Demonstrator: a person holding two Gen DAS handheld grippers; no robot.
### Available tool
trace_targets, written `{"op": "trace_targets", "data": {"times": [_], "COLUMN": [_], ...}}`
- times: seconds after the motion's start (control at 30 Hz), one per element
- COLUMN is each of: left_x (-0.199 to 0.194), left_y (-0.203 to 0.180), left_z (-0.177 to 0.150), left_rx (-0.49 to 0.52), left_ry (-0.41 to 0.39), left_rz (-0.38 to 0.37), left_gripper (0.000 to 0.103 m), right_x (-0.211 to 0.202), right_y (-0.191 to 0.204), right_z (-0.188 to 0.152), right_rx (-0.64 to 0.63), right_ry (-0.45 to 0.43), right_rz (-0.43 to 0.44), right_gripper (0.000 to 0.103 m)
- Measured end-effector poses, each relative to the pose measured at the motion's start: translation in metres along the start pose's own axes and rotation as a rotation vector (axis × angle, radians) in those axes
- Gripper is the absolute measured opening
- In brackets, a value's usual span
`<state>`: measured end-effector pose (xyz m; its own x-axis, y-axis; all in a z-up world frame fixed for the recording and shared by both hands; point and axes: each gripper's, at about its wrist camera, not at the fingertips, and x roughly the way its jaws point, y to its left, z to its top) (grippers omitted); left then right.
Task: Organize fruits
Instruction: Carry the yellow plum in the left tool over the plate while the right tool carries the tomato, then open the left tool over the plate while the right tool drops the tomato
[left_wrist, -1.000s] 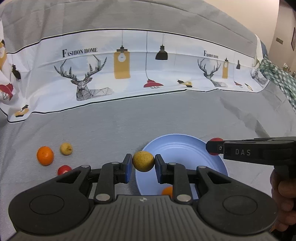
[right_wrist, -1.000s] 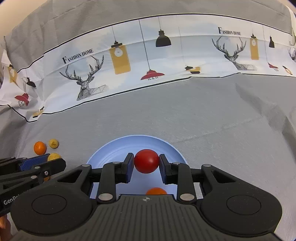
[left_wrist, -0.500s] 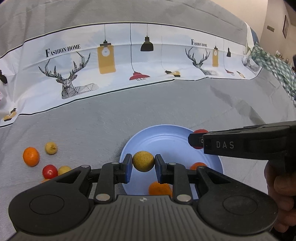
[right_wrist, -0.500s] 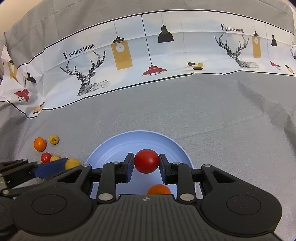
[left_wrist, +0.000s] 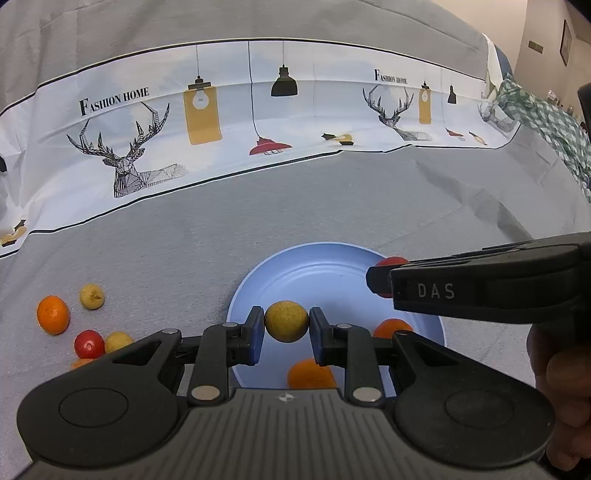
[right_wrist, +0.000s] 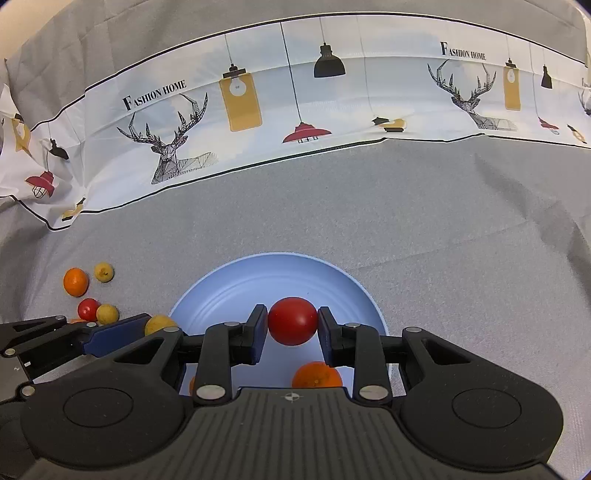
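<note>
— Left wrist view: left tongs (left_wrist: 286, 322) gripping a yellow-brown round fruit (left_wrist: 286, 321), now hanging over the near part of the blue plate (left_wrist: 295, 266) rather than at its left rim as a second ago.

— Right wrist view: right tongs (right_wrist: 292, 322) clamping a red tomato-like fruit (right_wrist: 292, 321) above the plate's middle, holding position throughout. Plate already carrying two oranges (left_wrist: 309, 373) near its front edge.

— Meaning both fruits probably lined up for release onto the plate; neither set down yet.

— Still waiting on the grey cloth to the left: an orange (left_wrist: 53, 314), a pale yellow fruit (left_wrist: 91, 295), a red one (left_wrist: 88, 343), another yellow one (left_wrist: 117, 341) beside it, well apart from the plate.

— Judging the task partly done, with several pickups remaining after these two drops. Watching for rolling on the plate's smooth surface.
</note>
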<state>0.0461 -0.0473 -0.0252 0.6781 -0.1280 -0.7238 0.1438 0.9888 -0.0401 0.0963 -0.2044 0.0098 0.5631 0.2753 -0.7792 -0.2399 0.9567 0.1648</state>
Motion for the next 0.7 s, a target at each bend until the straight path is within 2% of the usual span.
{"op": "trace_targets", "data": {"times": [0.2, 0.27, 0.33, 0.7], "left_x": [-0.0001, -0.0005, -0.0009, -0.0019], "left_y": [0.0022, 0.0028, 0.0028, 0.0044], "left_z": [0.0013, 0.0011, 0.0008, 0.0007], "left_rx": [-0.021, -0.022, -0.022, -0.026], "left_ry": [0.003, 0.002, 0.002, 0.003], "left_rz": [-0.004, -0.002, -0.001, 0.003], "left_gripper": [0.033, 0.033, 0.033, 0.033], "right_x": [0.0029, 0.0025, 0.0023, 0.002], "right_y": [0.0002, 0.0006, 0.0009, 0.0026], "right_z": [0.0007, 0.001, 0.0004, -0.0005], "right_rx": [-0.003, -0.003, -0.003, -0.003], "right_ry": [0.019, 0.016, 0.015, 0.016], "right_rz": [0.001, -0.004, -0.006, -0.009], "right_gripper": [0.034, 0.044, 0.047, 0.047]}}
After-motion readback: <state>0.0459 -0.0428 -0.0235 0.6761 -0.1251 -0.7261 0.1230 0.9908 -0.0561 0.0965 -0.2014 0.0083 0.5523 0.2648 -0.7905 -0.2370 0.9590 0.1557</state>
